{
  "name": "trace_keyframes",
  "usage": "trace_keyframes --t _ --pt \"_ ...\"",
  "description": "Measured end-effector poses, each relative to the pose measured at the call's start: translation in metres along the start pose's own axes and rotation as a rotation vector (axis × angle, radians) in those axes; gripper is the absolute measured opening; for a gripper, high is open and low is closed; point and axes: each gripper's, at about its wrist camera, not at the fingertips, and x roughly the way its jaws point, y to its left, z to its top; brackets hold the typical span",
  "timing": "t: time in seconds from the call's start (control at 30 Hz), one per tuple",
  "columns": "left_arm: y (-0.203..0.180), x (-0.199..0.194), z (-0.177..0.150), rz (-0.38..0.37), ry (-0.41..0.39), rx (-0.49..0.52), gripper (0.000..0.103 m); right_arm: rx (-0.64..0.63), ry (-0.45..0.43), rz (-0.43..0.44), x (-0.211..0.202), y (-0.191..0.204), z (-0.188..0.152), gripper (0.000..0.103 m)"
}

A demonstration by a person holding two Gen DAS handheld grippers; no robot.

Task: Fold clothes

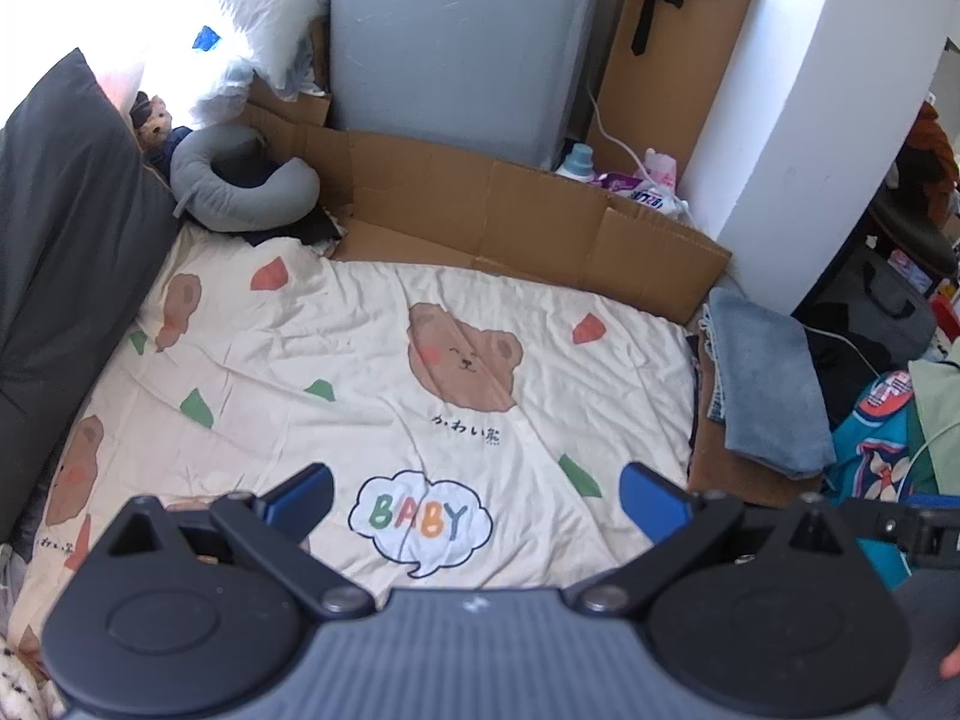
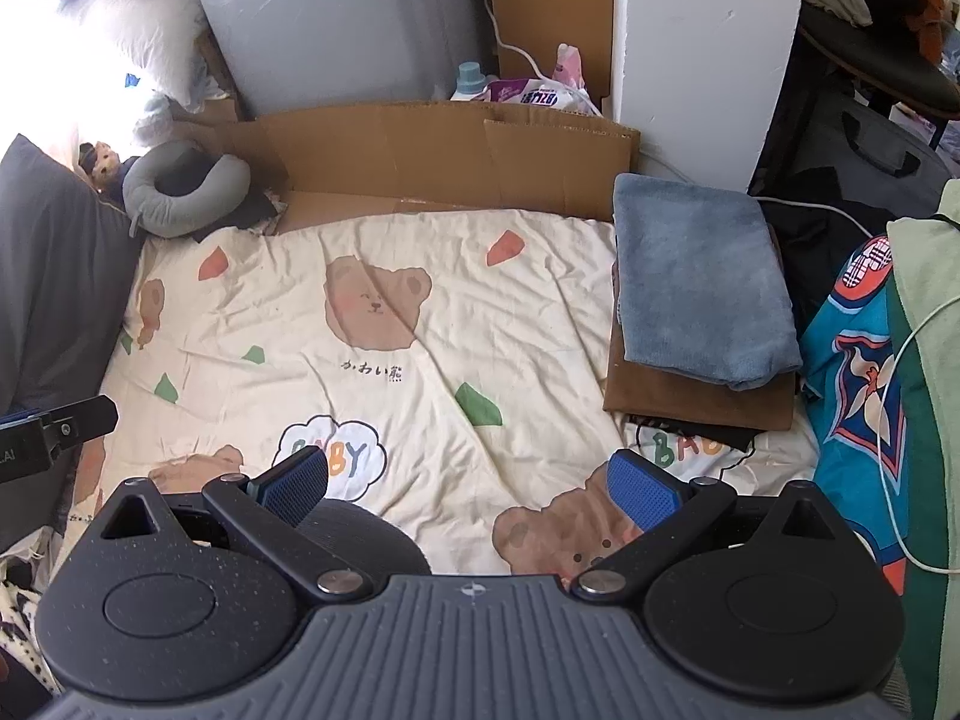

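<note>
Bedsheet (image 1: 372,360) with bear prints lies bare — left gripper (image 1: 477,495) and right gripper (image 2: 468,480) both wide, empty; folded stack (image 2: 702,288) at right.

A cream bedsheet printed with brown bears (image 1: 372,360) covers the bed. Flattened brown cardboard (image 1: 516,222) stands along its far edge before a tall grey appliance (image 1: 456,42). A white wall pillar (image 2: 702,48) rises far right; bright daylight floods the far left.

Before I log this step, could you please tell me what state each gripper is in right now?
Left gripper: open, holding nothing, above the bear-print sheet.
Right gripper: open, holding nothing.
</note>
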Motion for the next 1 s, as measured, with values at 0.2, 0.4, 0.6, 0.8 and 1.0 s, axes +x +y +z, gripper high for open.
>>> trace_keyframes --t 0.2,0.4,0.6,0.8,1.0 --pt "0.001 0.002 -0.008 0.029 0.008 0.003 0.102 -0.018 0.012 -0.003 0.006 0.000 -0.004 0.102" --pt "-0.001 0.005 -0.013 0.046 0.028 0.019 0.102 -0.006 0.025 0.025 0.011 -0.004 -0.005 0.102" --pt "0.000 0.006 -0.015 0.056 0.036 0.030 0.102 -0.023 0.043 0.048 0.015 -0.003 -0.007 0.102" --pt "0.005 0.008 -0.016 0.062 0.044 0.024 0.102 -0.044 0.049 0.051 0.017 -0.002 -0.008 0.102" --pt "0.006 0.008 -0.016 0.068 0.046 0.026 0.102 -0.064 0.053 0.037 0.019 0.003 -0.010 0.102"
